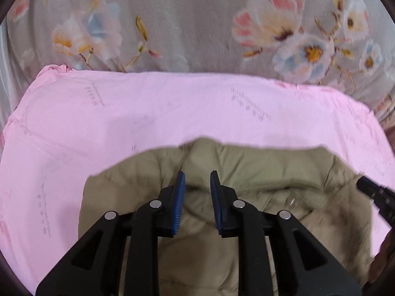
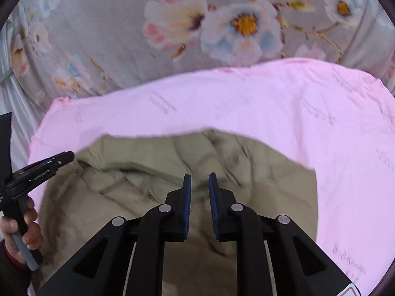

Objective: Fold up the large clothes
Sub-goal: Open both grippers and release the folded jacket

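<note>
An olive-tan padded jacket (image 1: 246, 172) lies on a pink sheet (image 1: 148, 108), its collar end towards the far side. My left gripper (image 1: 197, 176) is open and empty, hovering above the jacket's collar area. My right gripper (image 2: 199, 177) is open and empty too, above the jacket (image 2: 148, 172) near its right part. The left gripper also shows at the left edge of the right wrist view (image 2: 44, 164), held by a hand (image 2: 22, 231). The right gripper's tip shows at the right edge of the left wrist view (image 1: 375, 192).
The pink sheet (image 2: 271, 103) lies over a grey floral bedspread (image 1: 197, 24) that also fills the far side of the right wrist view (image 2: 111, 24). A pale striped fabric (image 2: 14, 103) shows at the far left.
</note>
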Available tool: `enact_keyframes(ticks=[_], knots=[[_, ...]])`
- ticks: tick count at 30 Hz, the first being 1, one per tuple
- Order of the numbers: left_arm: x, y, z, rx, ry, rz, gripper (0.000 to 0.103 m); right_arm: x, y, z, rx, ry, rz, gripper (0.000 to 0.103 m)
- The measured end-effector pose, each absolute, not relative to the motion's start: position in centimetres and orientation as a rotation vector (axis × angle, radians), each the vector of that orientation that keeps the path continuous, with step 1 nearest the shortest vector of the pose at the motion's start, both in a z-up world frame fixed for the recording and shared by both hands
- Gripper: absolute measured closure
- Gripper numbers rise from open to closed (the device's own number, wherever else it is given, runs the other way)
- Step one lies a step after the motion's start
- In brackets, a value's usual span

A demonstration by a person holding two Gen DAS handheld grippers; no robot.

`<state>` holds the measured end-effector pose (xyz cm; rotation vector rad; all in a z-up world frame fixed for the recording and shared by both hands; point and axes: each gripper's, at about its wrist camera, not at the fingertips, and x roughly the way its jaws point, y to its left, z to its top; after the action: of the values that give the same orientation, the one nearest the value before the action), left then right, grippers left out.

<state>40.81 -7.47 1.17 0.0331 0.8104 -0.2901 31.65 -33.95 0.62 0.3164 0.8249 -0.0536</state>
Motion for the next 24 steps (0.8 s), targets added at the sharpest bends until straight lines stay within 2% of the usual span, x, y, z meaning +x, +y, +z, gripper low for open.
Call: enact_keyframes(ticks=[4, 9, 12, 24], knots=[[44.1, -9.9, 0.9, -0.024, 0.879, -0.301, 0.083, 36.1, -32.1, -0.4, 0.315, 0.847, -0.042, 0.087], [45.4, -12.1, -4.8, 0.027, 0.965, -0.283, 0.083, 38.1, -29.6, -4.9, 0.22, 0.932, -0.058, 0.087], [44.6, -12.0, -6.5, 0.039, 0.928, -0.295, 0.083, 37.7, -29.4, -6.3, 0.215, 0.937, -0.057, 0.089], [43.5, -13.8, -7.5, 0.168, 0.855, -0.244, 0.084, 38.0, -28.5, -7.4, 0.155, 0.942, -0.097, 0.089]])
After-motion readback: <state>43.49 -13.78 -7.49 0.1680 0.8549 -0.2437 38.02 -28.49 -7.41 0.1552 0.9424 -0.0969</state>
